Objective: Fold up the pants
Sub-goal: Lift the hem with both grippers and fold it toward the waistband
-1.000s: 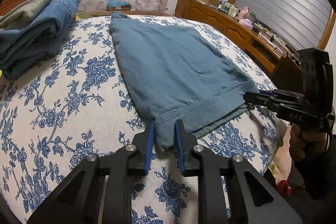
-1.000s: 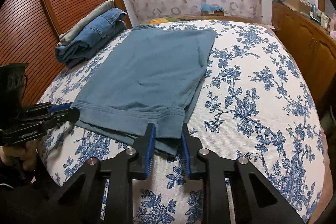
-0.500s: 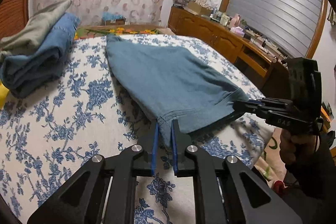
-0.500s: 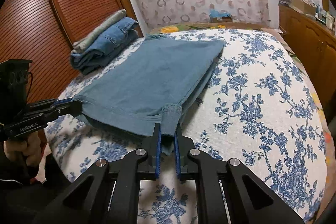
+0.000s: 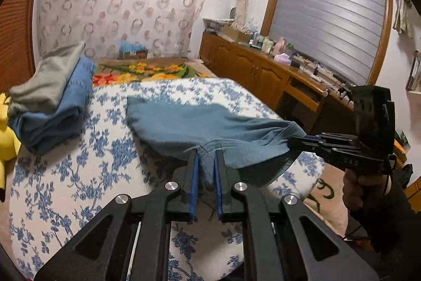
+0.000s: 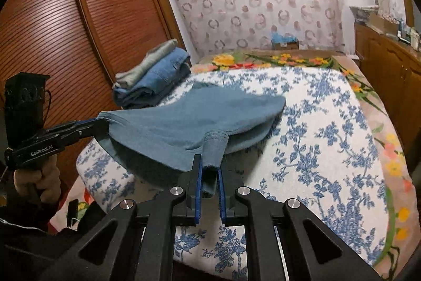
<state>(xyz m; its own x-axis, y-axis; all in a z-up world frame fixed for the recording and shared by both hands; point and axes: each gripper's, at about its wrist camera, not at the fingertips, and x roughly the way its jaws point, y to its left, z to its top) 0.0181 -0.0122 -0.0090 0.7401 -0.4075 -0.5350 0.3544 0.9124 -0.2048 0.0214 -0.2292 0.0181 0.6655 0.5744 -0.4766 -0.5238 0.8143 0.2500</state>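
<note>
both claws clamped on the near hem; pants run straight away toward the headboard

left claw (image 5: 205, 170): blue pads closed on a bunched corner of the teal pants (image 5: 210, 120), cloth pinched between them. jaws have just been closing, fabric in the gap.

right claw (image 6: 210, 175): blue pads closed on the other corner of the same near edge, a roll of hem standing up between them. jaws likewise just closing on cloth.

span between claws: the near edge hangs taut, lifted clear of the bed (image 6: 329, 136); the two corners sit at about equal height, neither hand clearly nearer the far end.

pants, outward: long axis runs directly forward from both claws. the far part lies on the floral bedspread, well short of the headboard end.

judgement: the fold likely calls for carrying the held edge forward along that axis and laying it over the resting far end; uneven travel of the two hands would skew the crease.

beside, far left: stack of folded jeans (image 5: 52, 107), apart from the pants.
</note>
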